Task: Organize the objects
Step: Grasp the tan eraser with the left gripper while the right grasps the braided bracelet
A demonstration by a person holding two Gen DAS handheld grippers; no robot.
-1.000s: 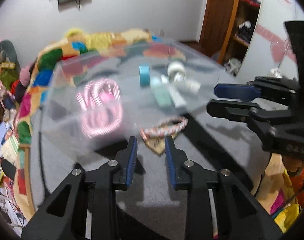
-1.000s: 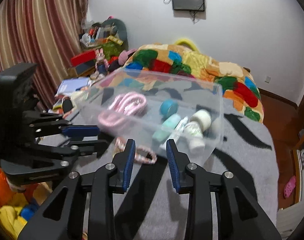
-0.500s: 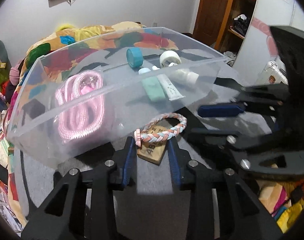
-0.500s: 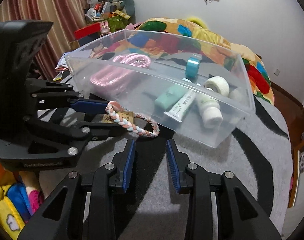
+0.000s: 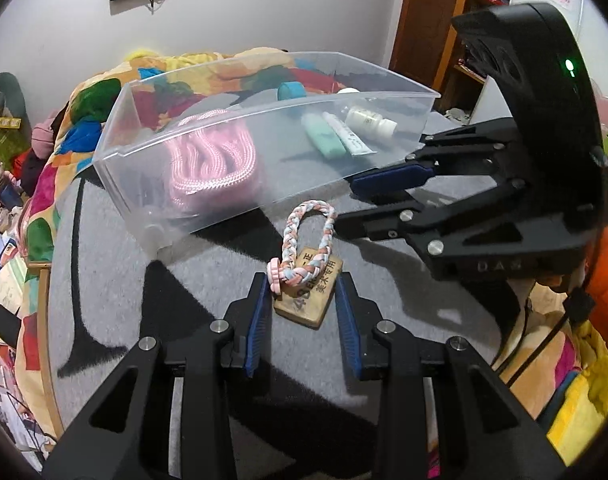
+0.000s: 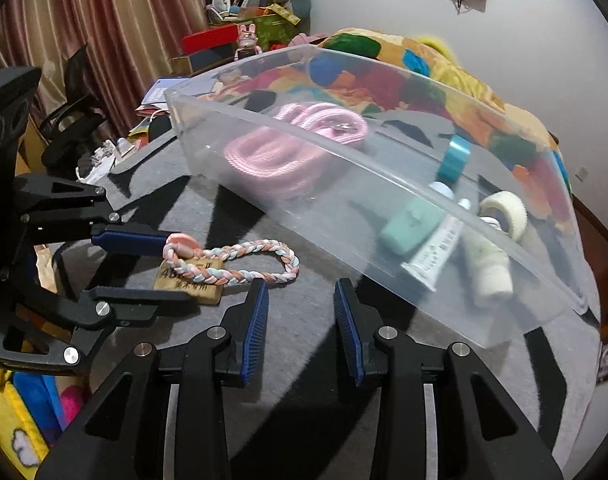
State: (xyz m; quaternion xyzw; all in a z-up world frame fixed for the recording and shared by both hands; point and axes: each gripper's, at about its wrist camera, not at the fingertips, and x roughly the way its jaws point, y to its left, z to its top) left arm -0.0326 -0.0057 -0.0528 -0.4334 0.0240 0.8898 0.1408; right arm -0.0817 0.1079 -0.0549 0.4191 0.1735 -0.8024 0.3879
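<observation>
A wooden tag [image 5: 308, 295] with a braided pink-and-blue loop [image 5: 304, 236] lies on the grey rug [image 5: 104, 280] in front of a clear plastic bin [image 5: 240, 160]. My left gripper [image 5: 302, 286] is open, its fingers on either side of the tag. My right gripper [image 6: 301, 288] is open and empty, its tips just short of the loop's [image 6: 240, 265] far end. The tag also shows in the right wrist view [image 6: 190, 280]. The bin [image 6: 343, 184] holds a pink rope [image 5: 212, 160], a teal tape roll [image 6: 455, 158], a mint bottle [image 6: 409, 222], a tube [image 6: 433, 250], a white bottle [image 6: 485, 270] and white tape [image 6: 505, 208].
A patchwork quilt [image 5: 104, 96] covers the bed behind the bin. Cluttered shelves and curtains [image 6: 84, 20] stand to the left in the right wrist view. A wooden door [image 5: 427, 20] and shelving are at the back right. Bright cushions [image 5: 583, 400] lie past the rug's edge.
Both grippers have come down closer to the rug. My left gripper now straddles the wooden tag. The bin now rests still on the rug.
</observation>
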